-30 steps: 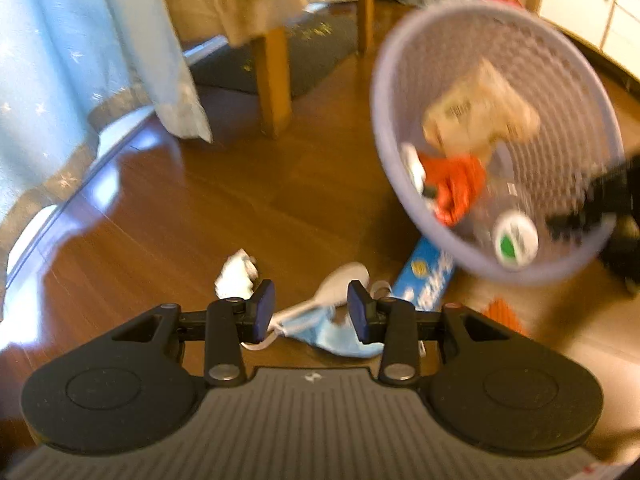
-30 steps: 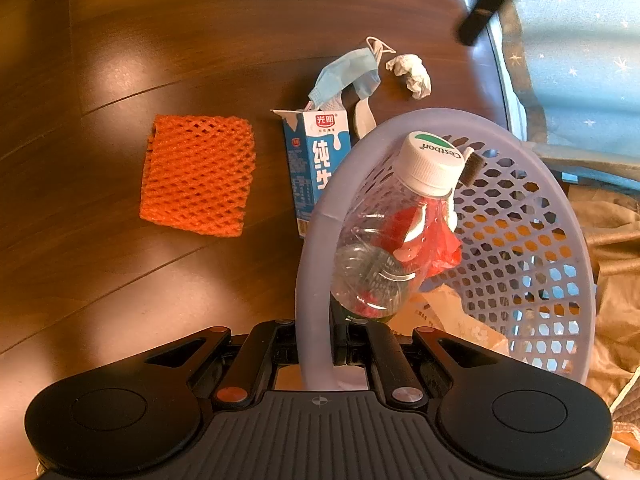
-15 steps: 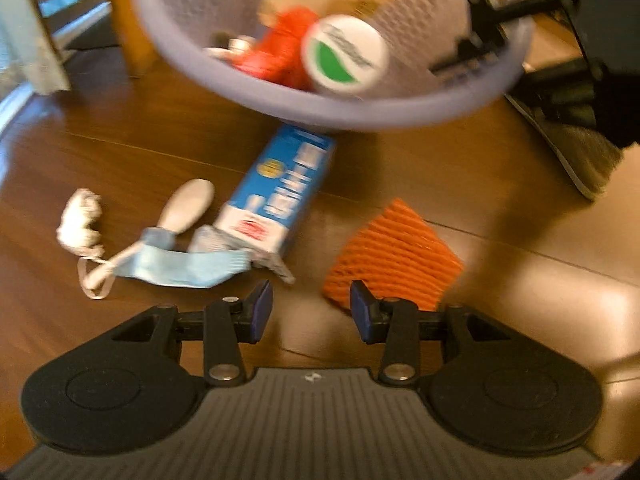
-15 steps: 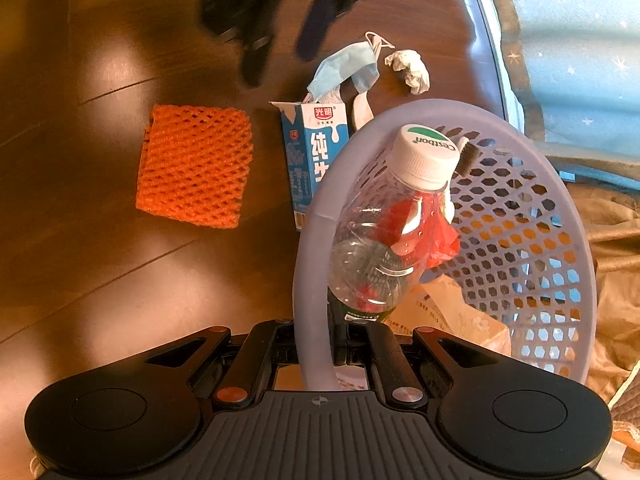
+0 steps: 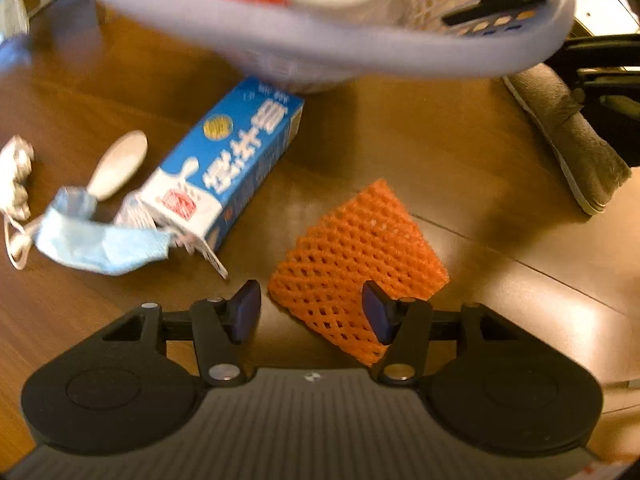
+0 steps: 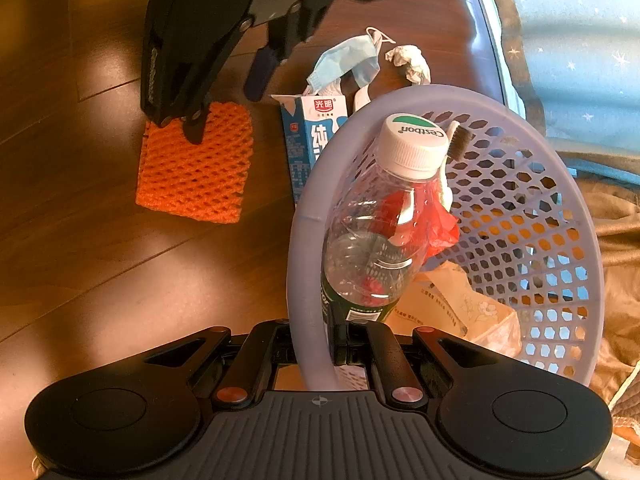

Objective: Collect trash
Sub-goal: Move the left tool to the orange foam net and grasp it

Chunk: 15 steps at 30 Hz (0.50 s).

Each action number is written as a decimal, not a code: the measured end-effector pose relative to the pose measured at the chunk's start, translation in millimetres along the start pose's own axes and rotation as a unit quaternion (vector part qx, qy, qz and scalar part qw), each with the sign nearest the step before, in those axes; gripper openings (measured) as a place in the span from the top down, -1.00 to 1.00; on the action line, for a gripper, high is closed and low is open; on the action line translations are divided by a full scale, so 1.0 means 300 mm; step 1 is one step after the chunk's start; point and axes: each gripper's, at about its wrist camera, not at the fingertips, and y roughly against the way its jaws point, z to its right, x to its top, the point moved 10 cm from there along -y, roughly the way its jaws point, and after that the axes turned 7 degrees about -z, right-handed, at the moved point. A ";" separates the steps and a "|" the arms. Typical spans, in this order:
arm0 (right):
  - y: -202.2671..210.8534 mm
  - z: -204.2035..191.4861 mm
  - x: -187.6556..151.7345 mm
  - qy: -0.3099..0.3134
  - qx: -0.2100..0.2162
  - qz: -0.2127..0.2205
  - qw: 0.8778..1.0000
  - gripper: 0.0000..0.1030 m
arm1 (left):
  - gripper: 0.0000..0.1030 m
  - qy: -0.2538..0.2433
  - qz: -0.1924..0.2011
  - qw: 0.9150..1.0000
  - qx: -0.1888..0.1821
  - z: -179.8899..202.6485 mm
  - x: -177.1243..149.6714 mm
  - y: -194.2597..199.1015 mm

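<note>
- Basket [image 6: 568, 184]: the lavender perforated laundry-style basket is the collecting bin, held tilted above the wooden floor [image 6: 80, 260]; the right gripper [image 6: 338, 344] is clenched on its rim at 6 o'clock of the right wrist view.
- Contents so far, judged as the done part: a clear plastic bottle [image 6: 380, 240] with a white and green cap, a red plastic scrap [image 6: 440, 224], a tan paper bag [image 6: 460, 308] and what looks like a toothbrush [image 6: 460, 140] at 12 o'clock of the bottle.
- Milk carton [image 5: 228, 168]: the blue and white carton lies on the floor, uncollected, partly under the basket's rim.
- Foam fruit net [image 5: 356, 264]: this orange mesh sleeve lies flat at 9 o'clock of the carton in the right wrist view; the left gripper [image 5: 310, 312] hangs right over its near edge, jaws spread wide and holding nothing, so it appears to be the next pick.
- Face mask [image 5: 96, 244]: the crumpled blue mask touches the carton's torn end.
- Spoon [image 5: 120, 164]: a pale plastic spoon lies just beside the mask.
- Tissue wad [image 5: 16, 176]: a white crumpled wad sits at 9 o'clock in the left wrist view.
- Progress: roughly half, with five pieces left on the floor.
</note>
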 end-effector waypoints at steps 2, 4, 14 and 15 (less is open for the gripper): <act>-0.001 -0.001 0.001 0.000 0.001 0.000 1.000 0.95 | 0.12 0.002 -0.003 1.000 -0.004 0.004 -0.007 -0.011; -0.003 0.002 0.001 0.001 0.001 0.000 1.000 0.95 | 0.22 0.002 -0.005 1.000 -0.002 0.006 -0.013 -0.016; -0.006 0.007 0.002 -0.002 0.003 0.000 1.000 0.95 | 0.95 -0.002 -0.010 1.000 0.001 0.015 -0.022 0.001; -0.007 0.008 0.002 -0.003 0.004 0.000 1.000 0.95 | 0.95 -0.003 -0.009 1.000 0.003 0.009 -0.027 0.013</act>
